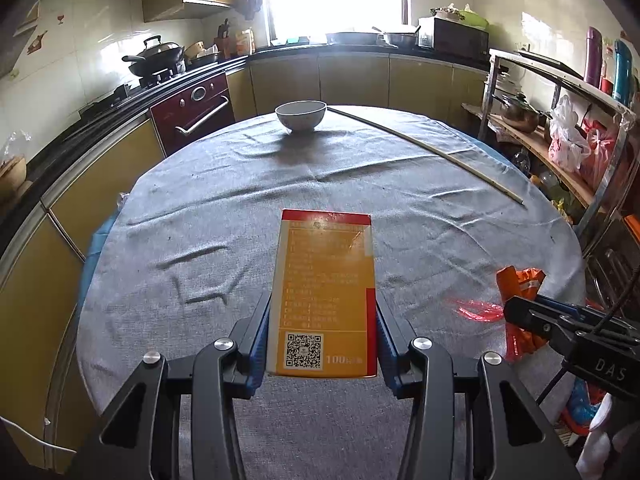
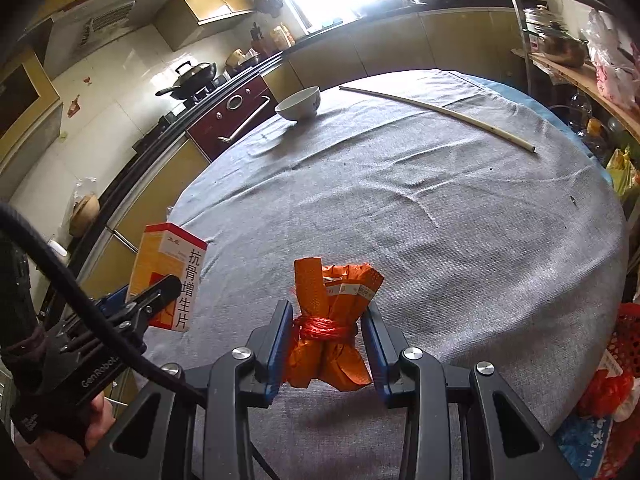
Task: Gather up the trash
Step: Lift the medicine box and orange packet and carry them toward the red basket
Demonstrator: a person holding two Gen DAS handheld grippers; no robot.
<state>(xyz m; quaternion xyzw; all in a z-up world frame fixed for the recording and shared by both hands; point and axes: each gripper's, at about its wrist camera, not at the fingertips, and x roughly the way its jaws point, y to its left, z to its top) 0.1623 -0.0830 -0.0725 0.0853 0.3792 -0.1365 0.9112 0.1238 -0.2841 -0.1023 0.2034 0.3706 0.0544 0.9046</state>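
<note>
Blue pads [image 1: 260, 344] of your left gripper [image 1: 323, 340] press both long sides of an orange-and-yellow medicine box [image 1: 324, 292], jaws part-way apart at the box's width; the box is held clear of the cloth, its long axis running straight out along the fingers, red-banded end farthest from you. Item two: your right gripper [image 2: 326, 340], jaws drawn in as far as the load allows, clamps an orange wrapper bundle [image 2: 332, 320] at its waist, where red string [image 2: 322, 326] is wound round it; the bundle stands roughly upright between the pads, top flaring above them. Both pieces of trash are thus already in hand, side by side, the box to the left of the bundle and near it. Beyond the fingers: grey tablecloth [image 1: 224, 208], wrinkled; a white bowl [image 1: 301, 115] at the far edge; a long pale stick [image 1: 424, 150] lying aslant at the far right. No bin shows on the table. A red mesh bag [image 2: 628, 332] hangs off the right edge, nearer your right hand; whether it is meant as the receptacle, the views do not settle.
</note>
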